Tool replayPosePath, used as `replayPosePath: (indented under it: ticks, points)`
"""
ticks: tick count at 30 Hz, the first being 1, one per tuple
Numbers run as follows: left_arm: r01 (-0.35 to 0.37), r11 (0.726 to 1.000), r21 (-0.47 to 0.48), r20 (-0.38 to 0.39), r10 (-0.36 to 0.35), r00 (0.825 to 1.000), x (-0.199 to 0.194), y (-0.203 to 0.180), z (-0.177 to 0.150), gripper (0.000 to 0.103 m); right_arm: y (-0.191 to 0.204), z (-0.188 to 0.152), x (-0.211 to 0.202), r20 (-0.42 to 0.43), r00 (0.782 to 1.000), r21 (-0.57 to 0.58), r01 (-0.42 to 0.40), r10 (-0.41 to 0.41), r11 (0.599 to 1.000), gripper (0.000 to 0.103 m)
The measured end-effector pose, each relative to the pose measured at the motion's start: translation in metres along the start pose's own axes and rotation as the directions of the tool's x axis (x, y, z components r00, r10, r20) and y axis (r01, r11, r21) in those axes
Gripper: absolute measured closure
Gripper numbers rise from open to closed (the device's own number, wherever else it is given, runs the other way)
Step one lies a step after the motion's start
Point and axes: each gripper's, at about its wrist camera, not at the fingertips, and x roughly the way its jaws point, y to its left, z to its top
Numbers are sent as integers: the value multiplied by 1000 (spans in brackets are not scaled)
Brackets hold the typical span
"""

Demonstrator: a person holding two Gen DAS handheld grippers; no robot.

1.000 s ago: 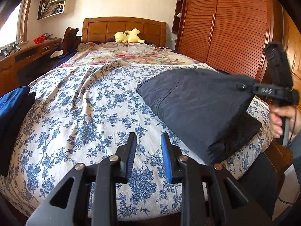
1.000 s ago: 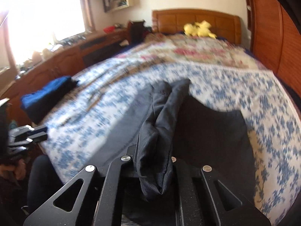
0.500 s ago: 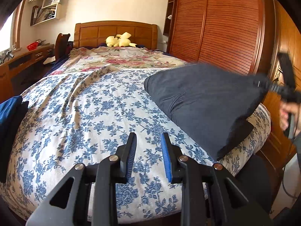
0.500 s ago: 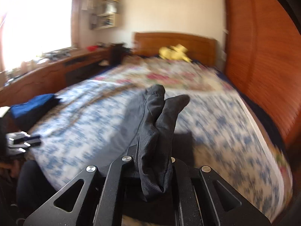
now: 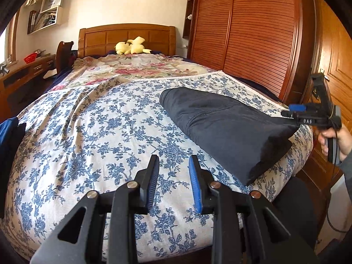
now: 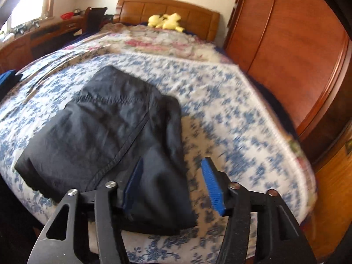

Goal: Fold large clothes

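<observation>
Left gripper [image 5: 172, 177] hovers over bare floral bedspread [image 5: 88, 132], jaws apart, holding nothing. Dark folded garment [image 5: 224, 127] lies to its right on the bed's right-near part, long axis running far-left to near-right, near corner close to the bed edge. Right gripper [image 6: 172, 187] is the nearer one: in its own view the jaws are apart with the garment's near edge between and under them; whether fabric touches the pads is unclear, left view suggests the corner sits right at its tip. Likely next move is another fold or smoothing, right side first. Writing: "DA6"-like marking on the right gripper body, partly legible.
</observation>
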Motion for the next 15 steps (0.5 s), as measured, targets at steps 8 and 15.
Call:
replayPosePath:
  ticks: [8,15]
  points:
    - [12,1000,15,-13,-12,1000,5,-9,-2,77,35,14,-7,45,989,-64,-140,143,988,44]
    - [15,1000,18,-11,-14,1000,4,-10,-2,76,68,1,8,-18,978,-86,-209,208,974,44]
